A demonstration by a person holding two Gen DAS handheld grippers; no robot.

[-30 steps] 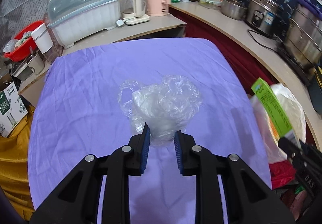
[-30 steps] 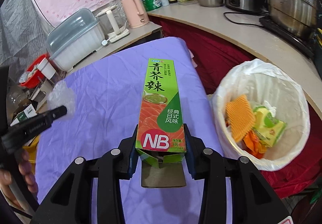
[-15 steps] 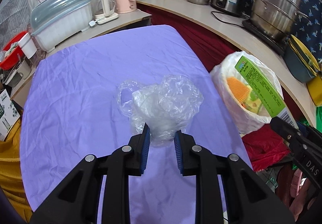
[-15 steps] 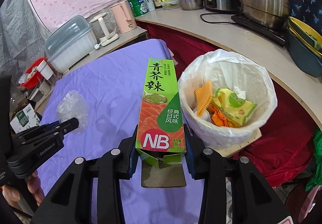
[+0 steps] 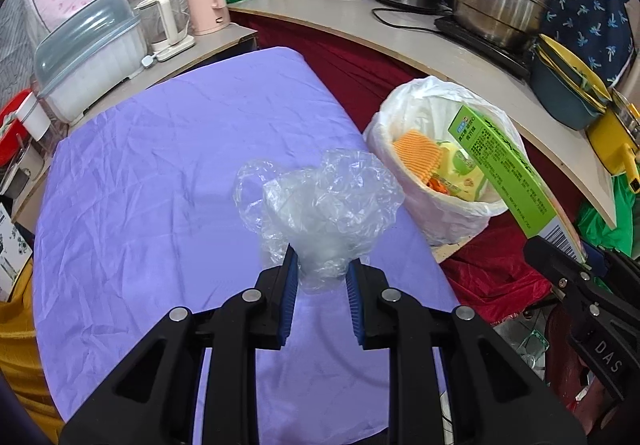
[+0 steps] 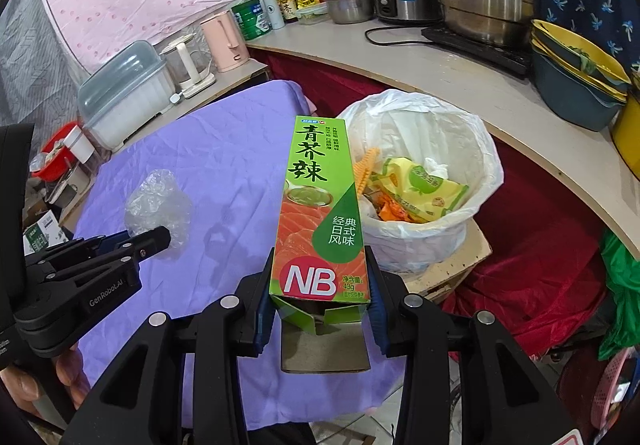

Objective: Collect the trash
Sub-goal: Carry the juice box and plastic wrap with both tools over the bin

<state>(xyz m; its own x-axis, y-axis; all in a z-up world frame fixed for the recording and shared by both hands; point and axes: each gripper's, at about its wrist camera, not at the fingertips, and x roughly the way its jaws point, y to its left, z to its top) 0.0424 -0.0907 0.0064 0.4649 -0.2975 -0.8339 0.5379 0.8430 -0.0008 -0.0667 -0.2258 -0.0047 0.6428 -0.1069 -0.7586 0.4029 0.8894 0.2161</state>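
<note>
My left gripper point(image 5: 322, 277) is shut on a crumpled clear plastic bag point(image 5: 320, 205), held above the purple tablecloth point(image 5: 160, 165). My right gripper point(image 6: 320, 297) is shut on the lower end of a long green and orange carton point(image 6: 316, 213), whose bottom flap hangs open. A trash bin lined with a white bag point(image 6: 480, 165) stands just right of the table and holds an orange wafer-like piece and yellow wrappers. In the left wrist view the carton point(image 5: 504, 173) hovers over the bin's point(image 5: 384, 133) right rim. In the right wrist view the left gripper point(image 6: 156, 241) and the plastic bag point(image 6: 156, 201) show at the left.
A curved counter point(image 5: 400, 45) behind the bin carries pots, a rice cooker, bottles and stacked bowls. A pink kettle point(image 5: 206, 1) and a covered dish rack point(image 5: 88, 57) stand beyond the table. Red cloth point(image 6: 540, 285) hangs below the counter. A hand point(image 6: 24, 385) holds the left gripper.
Both grippers have swung to the right across the table toward the bin, each keeping its hold. The bin has come fully into both views, and the carton now reaches over its rim.
</note>
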